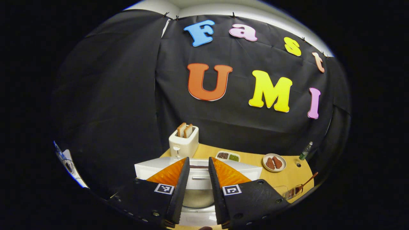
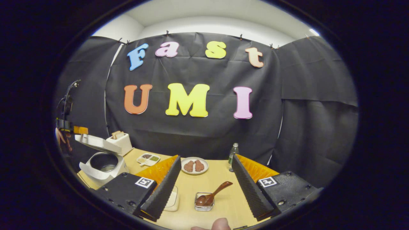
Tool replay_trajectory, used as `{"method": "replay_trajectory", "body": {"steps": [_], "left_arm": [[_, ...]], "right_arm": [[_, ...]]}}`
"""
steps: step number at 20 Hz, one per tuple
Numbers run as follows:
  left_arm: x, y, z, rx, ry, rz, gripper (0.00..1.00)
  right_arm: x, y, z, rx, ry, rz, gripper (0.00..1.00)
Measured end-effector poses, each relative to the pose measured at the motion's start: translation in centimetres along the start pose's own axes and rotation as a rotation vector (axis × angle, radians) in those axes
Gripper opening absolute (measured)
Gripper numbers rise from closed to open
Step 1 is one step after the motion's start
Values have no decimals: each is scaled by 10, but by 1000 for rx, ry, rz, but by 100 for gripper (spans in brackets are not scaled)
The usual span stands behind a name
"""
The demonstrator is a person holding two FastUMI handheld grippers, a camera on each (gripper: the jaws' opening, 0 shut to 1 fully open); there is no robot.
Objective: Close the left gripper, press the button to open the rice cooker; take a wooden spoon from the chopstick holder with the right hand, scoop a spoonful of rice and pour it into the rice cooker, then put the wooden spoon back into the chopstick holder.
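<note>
The white rice cooker (image 1: 199,179) stands open, its lid raised, directly below my left gripper (image 1: 198,159). Its metal pot (image 1: 198,198) shows through the narrow gap between the fingers, which hold nothing. In the right gripper view the cooker (image 2: 105,164) is at the left, with the left gripper (image 2: 68,127) above its lid. The wooden spoon (image 2: 212,195) rests with its bowl in a small clear holder (image 2: 204,204) on the table. My right gripper (image 2: 206,157) hangs wide open above it, apart from it. A pale rice box (image 2: 174,199) is half hidden by one finger.
On the wooden table (image 2: 220,179) stand a toaster (image 1: 183,142) with bread, a small dish of condiments (image 1: 227,156), a plate of brown pieces (image 2: 195,166) and a green bottle (image 2: 234,151). A thumb (image 2: 220,223) shows at the bottom edge.
</note>
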State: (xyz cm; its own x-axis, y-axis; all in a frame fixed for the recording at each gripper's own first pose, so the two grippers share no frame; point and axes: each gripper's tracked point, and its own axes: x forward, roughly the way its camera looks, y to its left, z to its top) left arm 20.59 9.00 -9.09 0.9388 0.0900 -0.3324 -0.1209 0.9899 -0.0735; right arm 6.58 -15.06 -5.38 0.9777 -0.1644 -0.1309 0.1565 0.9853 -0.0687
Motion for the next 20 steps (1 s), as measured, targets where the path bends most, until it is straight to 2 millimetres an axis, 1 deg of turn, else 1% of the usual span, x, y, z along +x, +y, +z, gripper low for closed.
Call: {"method": "replay_trajectory", "body": {"steps": [1, 3, 5, 6, 7, 8, 9, 10, 11, 12, 13, 14, 17, 20], "left_arm": [[1, -2, 10, -7, -22, -7, 40], [-7, -3, 27, -2, -82, -4, 44], [-18, -4, 36, 13, -130, -2, 43], [-25, -10, 39, 17, -141, -21, 46], [-32, -15, 38, 22, -142, -25, 52], [-37, -17, 38, 28, -144, -28, 62], [-44, -20, 39, 36, -150, -33, 64], [-53, -22, 41, 47, -163, -32, 70], [-61, -25, 44, 56, -178, -33, 73], [-68, -28, 46, 59, -194, -33, 82], [-73, -32, 49, 52, -206, -33, 79], [-81, -39, 47, 42, -213, -39, 96], [-97, -48, 46, 51, -237, -41, 96], [-105, -57, 42, 64, -240, -42, 95]], "right_arm": [[-2, -3, -1, 2, 1, -4, 100], [-3, -10, -2, 16, 5, -10, 100], [-5, -9, -10, 40, 27, 18, 100], [-4, -9, -13, 49, 38, 32, 100], [-4, -9, -15, 54, 43, 42, 100], [-6, -11, -17, 56, 43, 47, 100], [-6, -12, -18, 59, 41, 53, 100], [-5, -12, -19, 64, 39, 58, 100], [-5, -13, -21, 69, 43, 62, 100], [-3, -15, -25, 76, 48, 62, 100], [-2, -17, -28, 80, 54, 57, 100], [-1, -20, -33, 81, 63, 52, 100], [2, -26, -47, 86, 85, 43, 100], [9, -27, -65, 96, 120, 51, 100]]}}
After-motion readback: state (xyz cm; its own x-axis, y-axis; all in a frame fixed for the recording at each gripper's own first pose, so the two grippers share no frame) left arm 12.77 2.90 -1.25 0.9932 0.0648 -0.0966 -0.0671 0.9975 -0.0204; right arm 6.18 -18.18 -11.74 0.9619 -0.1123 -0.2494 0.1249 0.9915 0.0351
